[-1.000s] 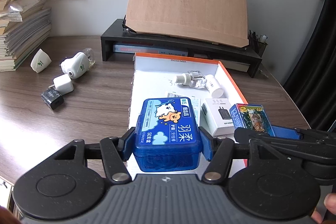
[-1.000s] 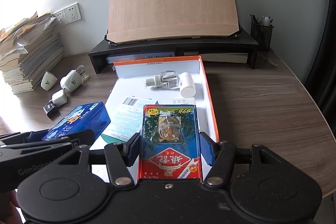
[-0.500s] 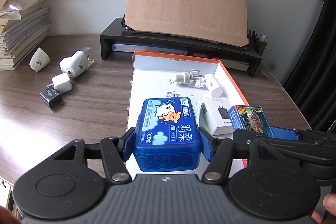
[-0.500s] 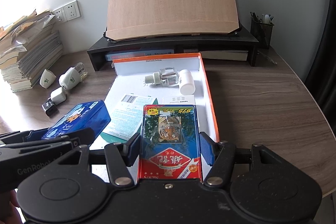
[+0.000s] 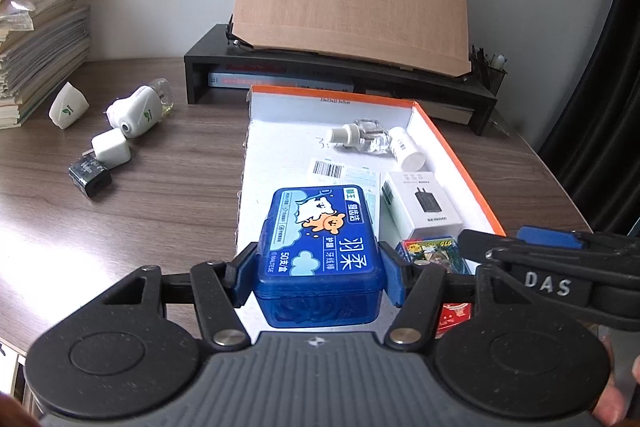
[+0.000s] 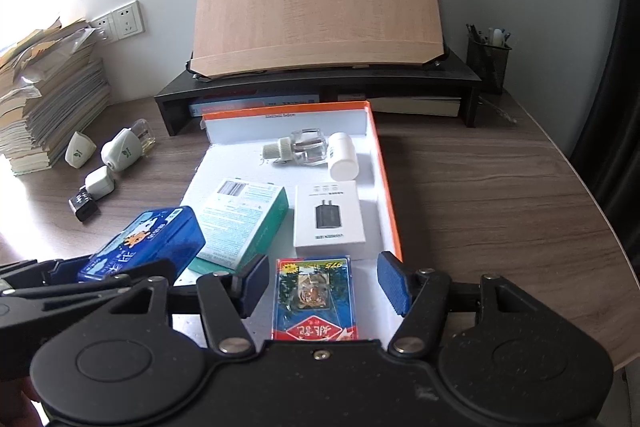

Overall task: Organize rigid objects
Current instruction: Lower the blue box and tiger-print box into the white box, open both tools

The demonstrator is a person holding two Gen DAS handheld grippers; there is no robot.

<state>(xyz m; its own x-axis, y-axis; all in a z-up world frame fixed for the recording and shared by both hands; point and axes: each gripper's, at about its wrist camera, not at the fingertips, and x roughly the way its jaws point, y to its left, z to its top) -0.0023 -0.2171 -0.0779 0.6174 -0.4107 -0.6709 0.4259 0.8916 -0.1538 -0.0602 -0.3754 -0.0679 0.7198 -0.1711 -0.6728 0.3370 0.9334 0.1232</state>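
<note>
My left gripper (image 5: pixel 318 267) is shut on a blue plastic box (image 5: pixel 318 227) with a cartoon label, its blue pads pressing both short sides, above the near left part of the white tray with the orange rim (image 5: pixel 452 147). The same blue box (image 6: pixel 144 243) shows at the left of the right wrist view. My right gripper (image 6: pixel 325 283) has its jaws opening. A red and blue card pack with a tiger picture (image 6: pixel 314 299) lies between them on the tray's near right floor, with a gap at each pad.
In the tray (image 6: pixel 384 187) lie a white charger box (image 6: pixel 330 215), a green and white carton (image 6: pixel 240 219), a glass bottle (image 6: pixel 304 151) and a white bottle (image 6: pixel 342 155). Left of it on the desk are plug-in devices (image 5: pixel 136 111) and two chargers (image 5: pixel 110 149). A paper stack (image 5: pixel 36 39) and monitor stand (image 6: pixel 320 87) stand behind.
The right jaws have spread away from the card pack, which now sits lower between them, uncovering the charger box and carton beyond. The left gripper and blue box have not moved.
</note>
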